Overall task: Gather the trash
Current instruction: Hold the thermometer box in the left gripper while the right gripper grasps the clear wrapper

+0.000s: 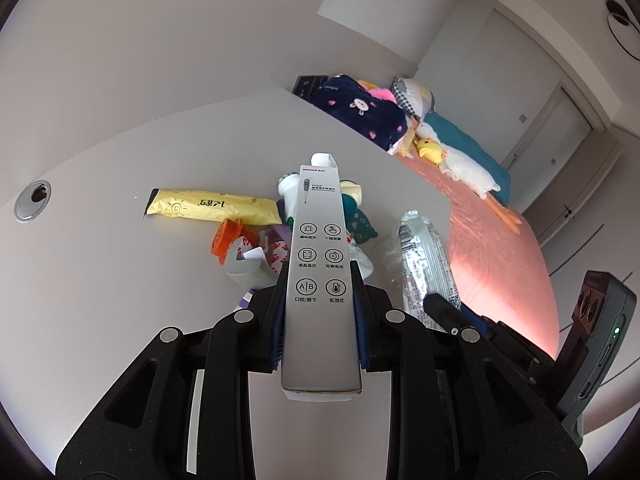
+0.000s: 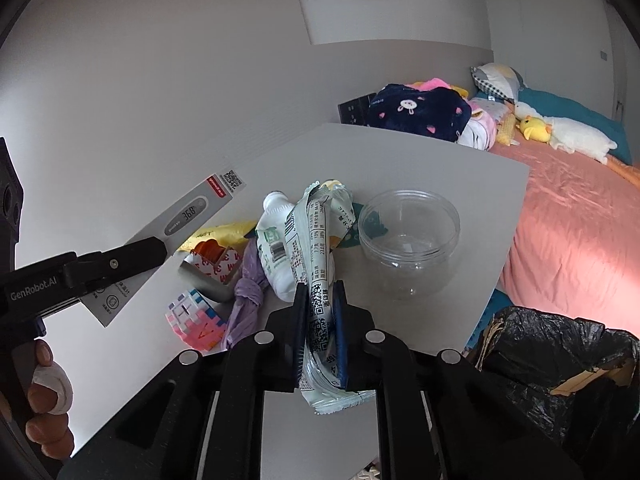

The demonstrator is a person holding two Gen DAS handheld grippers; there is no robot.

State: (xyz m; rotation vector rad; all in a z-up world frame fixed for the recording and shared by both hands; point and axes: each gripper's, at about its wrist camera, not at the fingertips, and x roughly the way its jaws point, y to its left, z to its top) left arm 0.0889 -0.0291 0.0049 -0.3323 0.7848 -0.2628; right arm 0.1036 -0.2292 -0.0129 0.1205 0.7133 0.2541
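1. Crinkled foil snack wrapper (image 2: 316, 280) hanging pinched between the closed fingers of the right gripper (image 2: 320, 304) — gripped low on its length, upper part flopping free, at risk of slipping out or brushing the white bottle (image 2: 272, 240) behind it.
2. Grey thermometer box (image 1: 318, 264) sitting clamped in the left gripper (image 1: 320, 280), fingers pressing both long sides; held near one end only, liable to pivot and drop.
3. Black-lined trash bin (image 2: 560, 360) standing just off the white table (image 2: 400, 152) edge at lower right — judged the drop point.
4. Clear plastic tub (image 2: 408, 240) standing between wrapper and bin, likely to be tipped by a low swing.
5. Remaining on the table: yellow packet (image 1: 208, 206), orange cap (image 1: 226, 240), tape roll (image 2: 216, 268), purple cloth (image 2: 248, 296), pink puzzle cube (image 2: 196, 320).
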